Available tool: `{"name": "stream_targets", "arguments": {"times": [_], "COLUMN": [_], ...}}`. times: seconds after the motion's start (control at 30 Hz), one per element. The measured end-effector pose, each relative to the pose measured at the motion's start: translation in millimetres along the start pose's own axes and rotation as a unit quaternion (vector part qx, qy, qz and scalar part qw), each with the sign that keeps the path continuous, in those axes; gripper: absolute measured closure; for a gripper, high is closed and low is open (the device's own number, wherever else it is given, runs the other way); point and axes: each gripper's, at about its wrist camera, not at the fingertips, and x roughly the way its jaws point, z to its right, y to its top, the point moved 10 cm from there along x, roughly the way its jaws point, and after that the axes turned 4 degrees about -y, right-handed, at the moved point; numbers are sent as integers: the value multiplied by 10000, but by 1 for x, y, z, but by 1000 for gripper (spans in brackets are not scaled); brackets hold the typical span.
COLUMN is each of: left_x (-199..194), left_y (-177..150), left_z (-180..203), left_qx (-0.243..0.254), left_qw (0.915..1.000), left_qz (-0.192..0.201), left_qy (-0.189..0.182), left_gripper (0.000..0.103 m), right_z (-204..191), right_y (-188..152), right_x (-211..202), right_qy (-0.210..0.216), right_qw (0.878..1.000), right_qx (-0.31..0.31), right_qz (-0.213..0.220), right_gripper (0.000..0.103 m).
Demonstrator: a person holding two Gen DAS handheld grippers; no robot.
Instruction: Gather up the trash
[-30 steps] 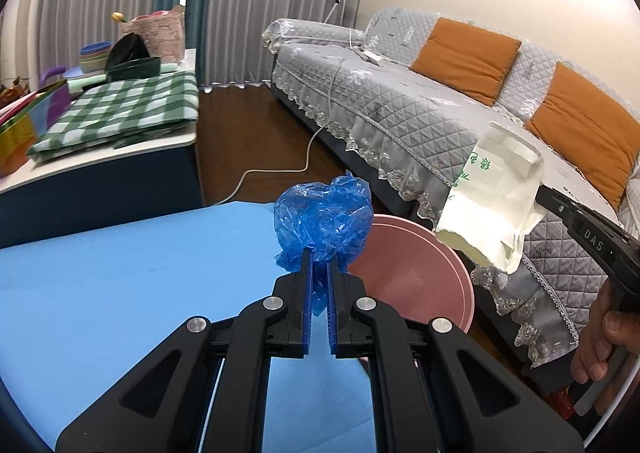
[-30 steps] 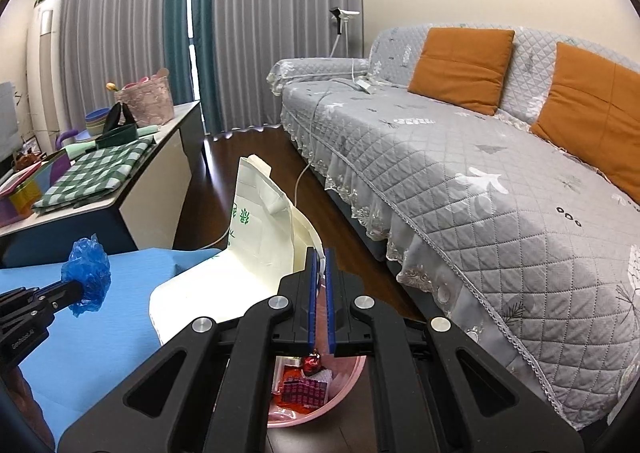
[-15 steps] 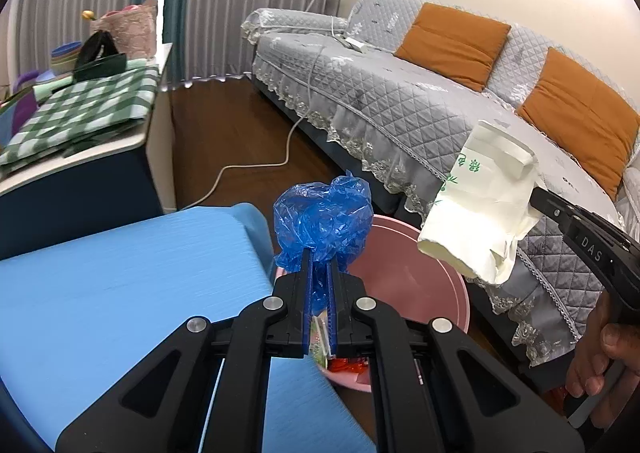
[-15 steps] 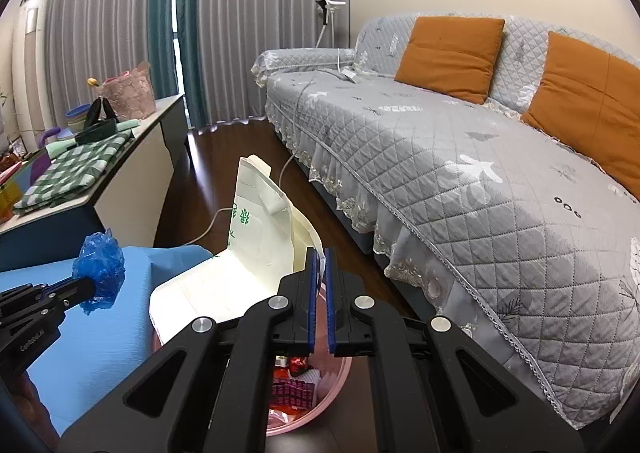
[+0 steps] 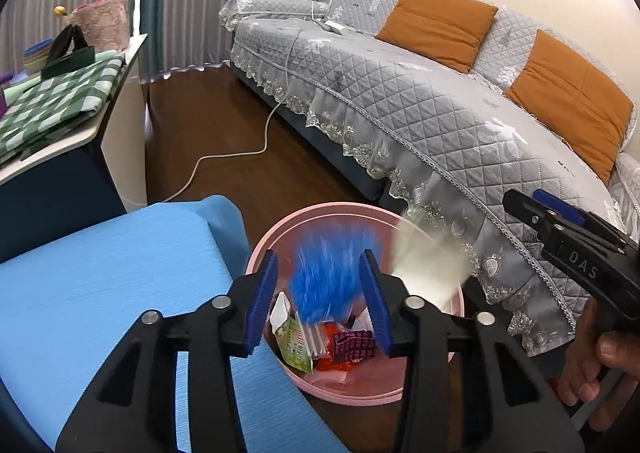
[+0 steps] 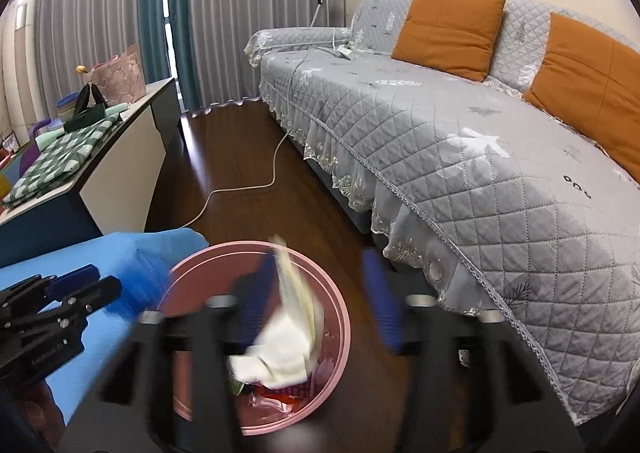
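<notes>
A pink bin (image 5: pixel 320 383) stands on the floor by the blue table and holds several wrappers. My left gripper (image 5: pixel 322 297) is open above it; a blurred blue plastic bag (image 5: pixel 328 277) falls between its fingers. My right gripper (image 6: pixel 316 307) is open, also over the bin (image 6: pixel 340 309); a white paper bag (image 6: pixel 288 345) drops from it into the bin. The paper bag shows blurred in the left wrist view (image 5: pixel 424 273). The right gripper (image 5: pixel 560 233) shows at the right in that view, the left gripper (image 6: pixel 72 293) at the left in the right wrist view.
A blue-covered table (image 5: pixel 100 293) lies at the left. A grey quilted sofa (image 5: pixel 440 101) with orange cushions stands right of the bin. A white cable (image 5: pixel 248 153) runs over the dark wood floor. A sideboard (image 6: pixel 100 157) with a green checked cloth stands at the back left.
Both grippers have moved over the pink bin and opened. The blue plastic bag and the white paper bag have been let go and are falling.
</notes>
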Motion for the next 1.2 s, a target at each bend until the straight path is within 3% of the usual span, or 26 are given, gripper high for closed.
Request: {"name": "stream_targets", "arguments": {"times": [0.23, 0.5, 0.73, 0.9, 1.2], "left_x": [-16, -69, -139, -198, -281], "left_y": [-3, -8, -25, -46, -106], "left_z": [-9, -32, -58, -74, -101], "left_qx": [-97, -137, -416, -380, -777], "left_qw": [9999, 9984, 9931, 9879, 9752], "left_qz": [92, 356, 701, 926, 1089], "left_qy": [85, 412, 846, 1182, 1763], "left_gripper": [59, 54, 45, 32, 27], "right_z": [-11, -44, -76, -102, -135], "right_y": [7, 17, 10, 1, -47], "right_x": [-12, -55, -106, -157, -227], "right_qy": [233, 646, 1046, 1297, 1667], "right_qw": [9996, 9963, 9920, 9873, 9817], "right_qx": [59, -90, -203, -315, -412], "right_qz": [142, 568, 681, 856, 826], "right_gripper": [44, 26, 16, 9, 5]}}
